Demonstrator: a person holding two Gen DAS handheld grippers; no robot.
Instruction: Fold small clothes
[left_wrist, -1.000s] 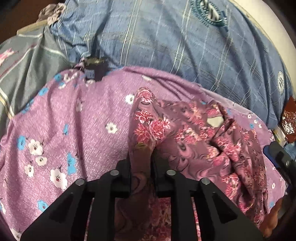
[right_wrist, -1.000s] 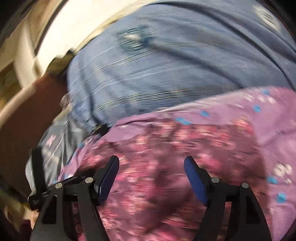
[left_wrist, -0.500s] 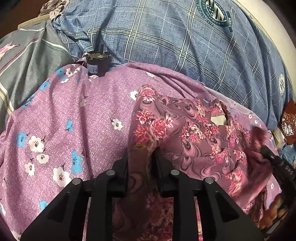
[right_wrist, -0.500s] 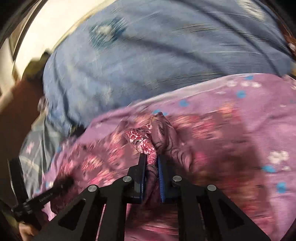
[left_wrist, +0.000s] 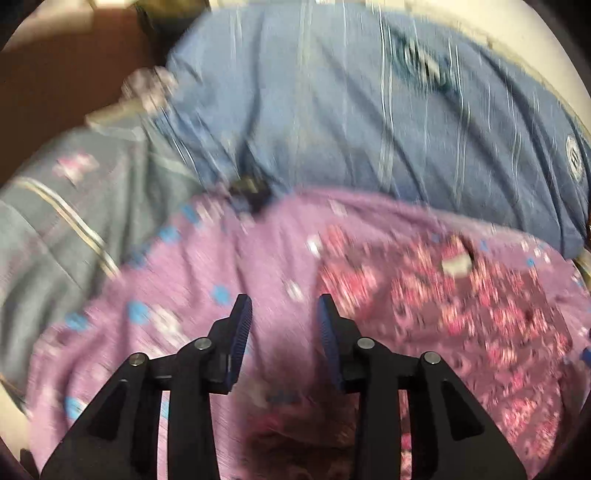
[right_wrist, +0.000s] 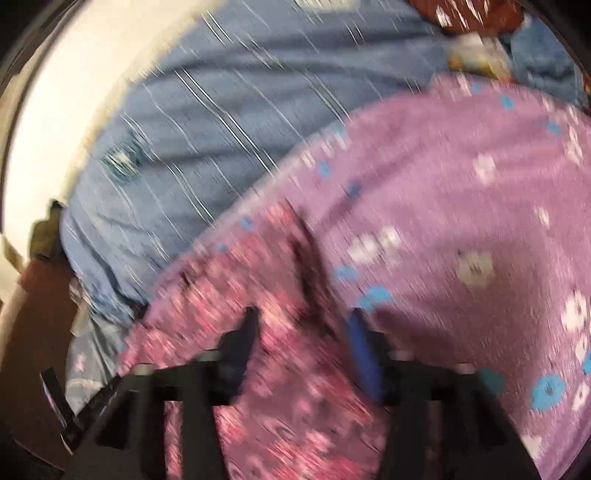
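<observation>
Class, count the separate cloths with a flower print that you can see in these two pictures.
2. The lilac cloth with blue and white flowers is spread out underneath; the darker garment with pink flowers lies on it. Blur may hide others.

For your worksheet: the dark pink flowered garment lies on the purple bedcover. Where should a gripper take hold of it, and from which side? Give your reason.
Probably at the left edge of the dark pink flowered garment, where it meets the purple bedcover. Come in low from the bare bedcover side: only there does an edge show that jaws could straddle. The frames are blurred, so the exact fold is uncertain. Both the left gripper and right gripper stand open.
</observation>
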